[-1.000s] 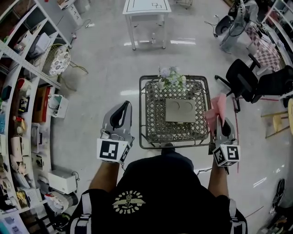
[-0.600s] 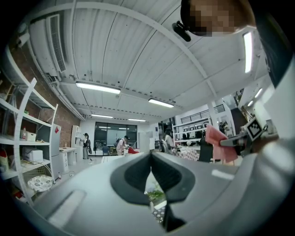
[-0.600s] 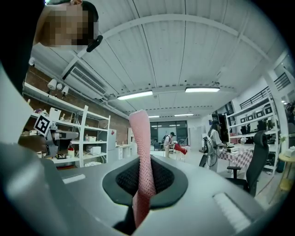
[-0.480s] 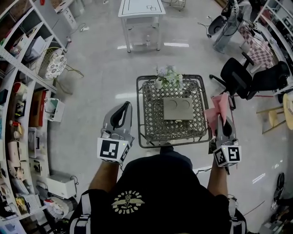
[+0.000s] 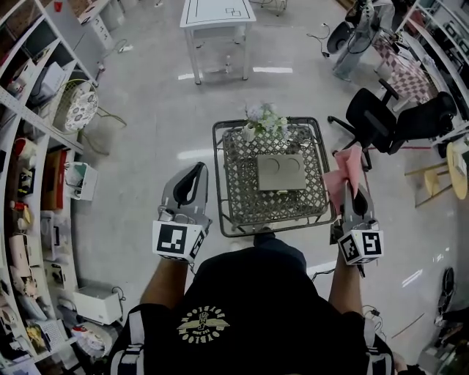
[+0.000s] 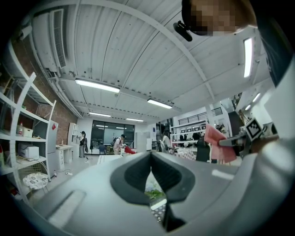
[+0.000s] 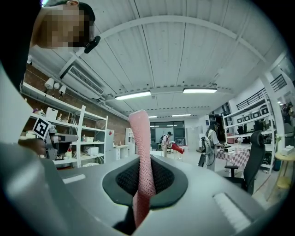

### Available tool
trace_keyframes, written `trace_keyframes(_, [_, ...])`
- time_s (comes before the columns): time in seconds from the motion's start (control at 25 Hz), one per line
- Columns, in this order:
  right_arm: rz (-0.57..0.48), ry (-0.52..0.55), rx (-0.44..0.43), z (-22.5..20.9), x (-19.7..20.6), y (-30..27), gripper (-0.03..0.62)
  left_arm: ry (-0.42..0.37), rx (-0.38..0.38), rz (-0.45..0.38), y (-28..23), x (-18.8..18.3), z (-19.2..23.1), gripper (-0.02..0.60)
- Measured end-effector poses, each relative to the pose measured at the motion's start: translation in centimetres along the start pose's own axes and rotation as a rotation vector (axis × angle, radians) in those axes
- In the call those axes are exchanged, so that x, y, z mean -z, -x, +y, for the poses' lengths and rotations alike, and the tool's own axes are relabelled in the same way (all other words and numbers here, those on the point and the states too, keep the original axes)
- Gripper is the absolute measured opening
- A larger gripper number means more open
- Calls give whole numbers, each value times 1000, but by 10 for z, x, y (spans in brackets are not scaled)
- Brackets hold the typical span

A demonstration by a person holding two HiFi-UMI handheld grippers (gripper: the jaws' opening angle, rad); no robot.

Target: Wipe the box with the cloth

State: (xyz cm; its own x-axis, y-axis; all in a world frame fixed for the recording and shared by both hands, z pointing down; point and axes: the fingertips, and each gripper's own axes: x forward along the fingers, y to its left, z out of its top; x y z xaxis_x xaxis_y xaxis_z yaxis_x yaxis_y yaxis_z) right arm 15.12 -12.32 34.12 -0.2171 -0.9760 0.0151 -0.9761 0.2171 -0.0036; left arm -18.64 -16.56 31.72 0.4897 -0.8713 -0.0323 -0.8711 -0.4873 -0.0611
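Two grippers up at waist level, one in each hand, both short of the wire table (image 5: 242,192).

Left gripper (image 5: 198,168): to the left of the table, over bare floor, well apart from the box. Its own view has the jaws closed tip to tip (image 6: 150,157), nothing clamped. A sliver of gap lower down between the pads shows the flowers (image 6: 154,193) beyond.

Right gripper (image 5: 354,190): just off the table's right front corner. Jaws pinched on the pink cloth (image 5: 344,173). In its own view the cloth (image 7: 141,138) runs up between the dark pads (image 7: 161,177) as a narrow band and stands above the tips (image 7: 143,171). In the head view the free end fans out above the jaws, beside the table's right rim; cannot tell if it touches the rim.

Box (image 5: 281,173): flat, grey, two round dents in its top. Lies on the mesh top near the middle, toward the right. Neither gripper touches it, nor does the cloth.

Flowers (image 5: 265,119) stand at the table's far edge, behind the box. Black office chair (image 5: 370,117) to the right, white table (image 5: 217,13) farther off.
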Motion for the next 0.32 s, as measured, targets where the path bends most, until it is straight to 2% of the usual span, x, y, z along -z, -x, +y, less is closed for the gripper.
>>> trace_keyframes(0.32, [10, 8, -4, 11, 6, -6, 17, 21, 6, -4, -1, 5, 7, 0])
